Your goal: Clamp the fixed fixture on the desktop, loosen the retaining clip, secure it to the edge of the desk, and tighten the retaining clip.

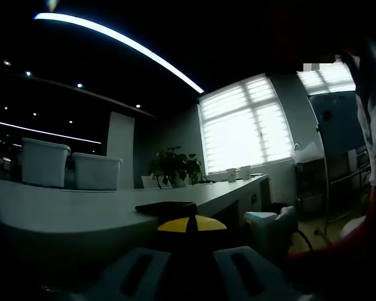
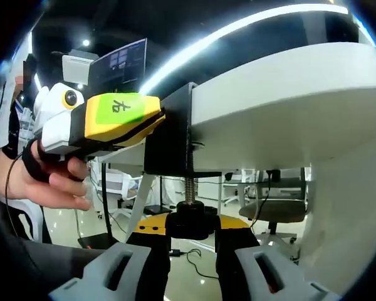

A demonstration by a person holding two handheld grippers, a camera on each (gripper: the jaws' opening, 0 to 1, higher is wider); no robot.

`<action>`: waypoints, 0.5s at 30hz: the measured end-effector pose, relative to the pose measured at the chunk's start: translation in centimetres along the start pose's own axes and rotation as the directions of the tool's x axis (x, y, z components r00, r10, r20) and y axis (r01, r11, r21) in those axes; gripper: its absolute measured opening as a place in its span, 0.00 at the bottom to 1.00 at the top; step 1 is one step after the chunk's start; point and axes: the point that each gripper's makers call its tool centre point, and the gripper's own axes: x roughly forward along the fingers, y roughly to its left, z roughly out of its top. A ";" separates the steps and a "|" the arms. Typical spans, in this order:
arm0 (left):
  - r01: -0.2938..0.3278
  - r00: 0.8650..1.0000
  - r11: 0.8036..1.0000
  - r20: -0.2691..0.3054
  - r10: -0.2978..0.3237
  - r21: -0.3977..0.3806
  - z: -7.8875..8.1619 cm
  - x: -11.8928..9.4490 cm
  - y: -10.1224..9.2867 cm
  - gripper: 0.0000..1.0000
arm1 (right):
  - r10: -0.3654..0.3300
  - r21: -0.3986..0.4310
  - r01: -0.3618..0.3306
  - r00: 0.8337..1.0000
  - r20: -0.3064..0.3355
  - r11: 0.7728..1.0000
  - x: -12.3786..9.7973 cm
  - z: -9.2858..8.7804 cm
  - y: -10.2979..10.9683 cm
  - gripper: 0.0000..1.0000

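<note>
The black clamp fixture (image 2: pixel 169 135) sits on the edge of the white desk (image 2: pixel 288 100), its top plate (image 1: pixel 166 207) lying flat on the desktop. Below the desk its threaded screw (image 2: pixel 189 187) runs down to a black knob (image 2: pixel 191 221). My right gripper (image 2: pixel 191 251) is shut on that knob from underneath. My left gripper (image 1: pixel 189 251), yellow-nosed and held by a hand (image 2: pixel 56 179), is shut on the fixture's upper part from the desk's side (image 2: pixel 155 120). In the left gripper view the right gripper's white body (image 1: pixel 266 229) shows beside the desk edge.
Two white bins (image 1: pixel 69 166) and a potted plant (image 1: pixel 172 166) stand on the far desktop (image 1: pixel 81 207). Cups (image 1: pixel 238 174) sit near the window. Under the desk are an office chair (image 2: pixel 272 210), cables on the floor (image 2: pixel 200 266) and a desk leg (image 2: pixel 141 200). A person stands at the right (image 1: pixel 370 125).
</note>
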 end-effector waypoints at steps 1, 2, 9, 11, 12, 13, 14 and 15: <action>0.001 1.000 1.000 0.000 -0.001 -0.001 0.0 0.0 0.0 0.01 | -0.002 -0.001 0.002 1.000 0.001 1.000 0.0 0.0 0.0 0.27; 0.002 1.000 1.000 -0.001 -0.002 0.000 0.0 0.0 0.0 0.01 | -0.004 -0.003 0.004 1.000 0.002 1.000 0.0 0.0 0.0 0.27; 0.005 1.000 1.000 -0.004 -0.005 0.003 0.0 0.0 0.0 0.01 | -0.010 -0.025 0.010 1.000 0.008 1.000 -0.4 0.3 0.6 0.31; 0.005 1.000 1.000 -0.003 -0.005 0.002 0.0 0.0 0.0 0.01 | -0.013 -0.032 0.013 1.000 0.006 0.999 -0.7 0.4 0.7 0.32; 0.004 1.000 1.000 -0.003 -0.004 0.001 0.0 0.0 0.0 0.01 | -0.018 -0.036 0.018 1.000 0.005 0.999 -0.9 0.4 0.8 0.32; 0.003 1.000 1.000 -0.001 -0.003 0.000 0.0 0.0 0.0 0.01 | -0.021 -0.039 0.021 1.000 0.005 0.999 -1.1 0.5 0.8 0.32; 0.003 1.000 1.000 0.000 -0.003 -0.002 0.0 0.0 0.0 0.01 | -0.025 -0.039 0.025 1.000 0.005 0.999 -1.4 0.5 0.8 0.31; 0.003 1.000 1.000 0.001 -0.003 -0.003 0.0 0.0 0.0 0.01 | -0.031 -0.038 0.031 1.000 0.005 0.999 -1.7 0.5 0.8 0.31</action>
